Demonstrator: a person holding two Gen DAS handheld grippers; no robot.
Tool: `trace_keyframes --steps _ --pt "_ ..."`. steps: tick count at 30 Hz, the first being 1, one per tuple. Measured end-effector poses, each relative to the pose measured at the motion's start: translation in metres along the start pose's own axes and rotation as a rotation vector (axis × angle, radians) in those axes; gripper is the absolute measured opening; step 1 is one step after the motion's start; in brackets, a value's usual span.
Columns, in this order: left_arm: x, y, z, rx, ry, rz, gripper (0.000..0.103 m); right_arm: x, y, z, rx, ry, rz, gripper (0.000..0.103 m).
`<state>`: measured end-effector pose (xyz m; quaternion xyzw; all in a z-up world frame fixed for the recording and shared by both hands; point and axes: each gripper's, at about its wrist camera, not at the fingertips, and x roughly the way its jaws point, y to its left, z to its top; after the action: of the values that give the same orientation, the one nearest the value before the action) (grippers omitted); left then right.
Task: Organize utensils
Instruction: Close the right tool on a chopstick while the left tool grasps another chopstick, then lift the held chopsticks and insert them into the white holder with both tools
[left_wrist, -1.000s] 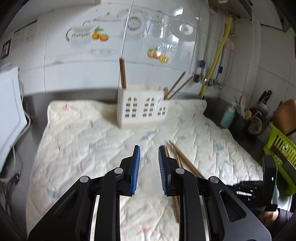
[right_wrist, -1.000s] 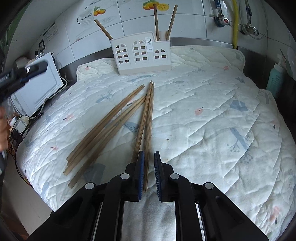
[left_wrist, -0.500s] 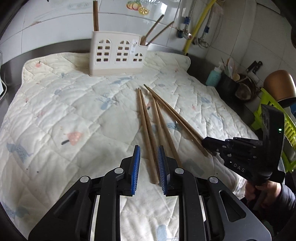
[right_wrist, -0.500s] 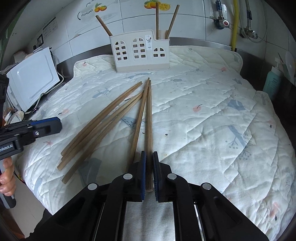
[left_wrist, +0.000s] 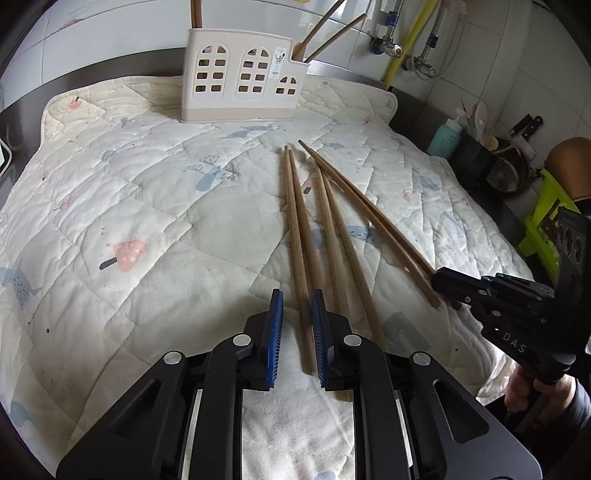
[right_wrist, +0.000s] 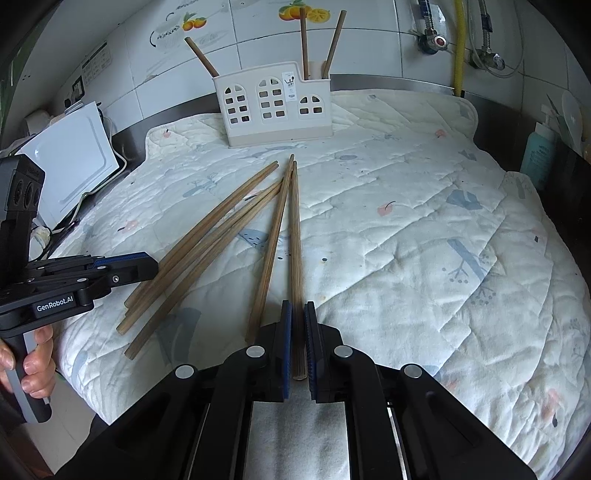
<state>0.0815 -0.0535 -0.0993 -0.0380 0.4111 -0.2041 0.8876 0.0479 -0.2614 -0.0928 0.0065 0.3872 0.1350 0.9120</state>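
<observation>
Several long wooden chopsticks (left_wrist: 332, 229) lie on a quilted white mat (left_wrist: 147, 221), also in the right wrist view (right_wrist: 221, 236). A white house-shaped utensil holder (left_wrist: 240, 77) stands at the mat's far edge with three chopsticks in it; it also shows in the right wrist view (right_wrist: 275, 103). My left gripper (left_wrist: 297, 299) is open, its jaws on either side of the near end of the leftmost chopstick (left_wrist: 301, 258). My right gripper (right_wrist: 298, 310) is shut on the rightmost chopstick (right_wrist: 295, 240), near its thick end.
A white appliance (right_wrist: 70, 162) with cables sits left of the mat. A teal bottle (left_wrist: 447, 136), a dark utensil pot (left_wrist: 476, 155) and a green basket (left_wrist: 543, 218) stand to the right. Pipes (right_wrist: 460, 44) run down the tiled wall.
The left gripper dropped and moved forward until its open jaws came round a chopstick's end. The right gripper's jaws narrowed onto the rightmost chopstick.
</observation>
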Motion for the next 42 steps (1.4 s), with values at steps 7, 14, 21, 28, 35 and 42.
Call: trace_keyframes --steps 7,14,21,28,35,42 --pt "0.006 -0.009 0.002 0.017 0.014 0.04 0.014 -0.001 0.002 0.0 0.002 -0.005 -0.01 0.007" --pt "0.011 -0.018 0.003 0.039 -0.006 0.098 0.013 0.0 0.001 -0.001 0.007 -0.01 -0.01 0.007" --pt "0.011 -0.027 -0.002 0.086 -0.025 0.144 0.011 0.0 0.003 -0.002 0.008 -0.031 -0.022 0.007" --pt "0.007 -0.012 0.002 0.025 -0.004 0.054 0.005 -0.021 0.004 0.007 0.003 -0.082 -0.017 0.007" --pt "-0.012 -0.006 0.008 0.02 -0.06 0.023 0.005 -0.064 0.004 0.041 -0.029 -0.188 -0.011 0.007" --pt "-0.044 -0.006 0.031 0.072 -0.159 0.038 0.005 -0.089 -0.007 0.085 -0.049 -0.245 0.021 0.007"
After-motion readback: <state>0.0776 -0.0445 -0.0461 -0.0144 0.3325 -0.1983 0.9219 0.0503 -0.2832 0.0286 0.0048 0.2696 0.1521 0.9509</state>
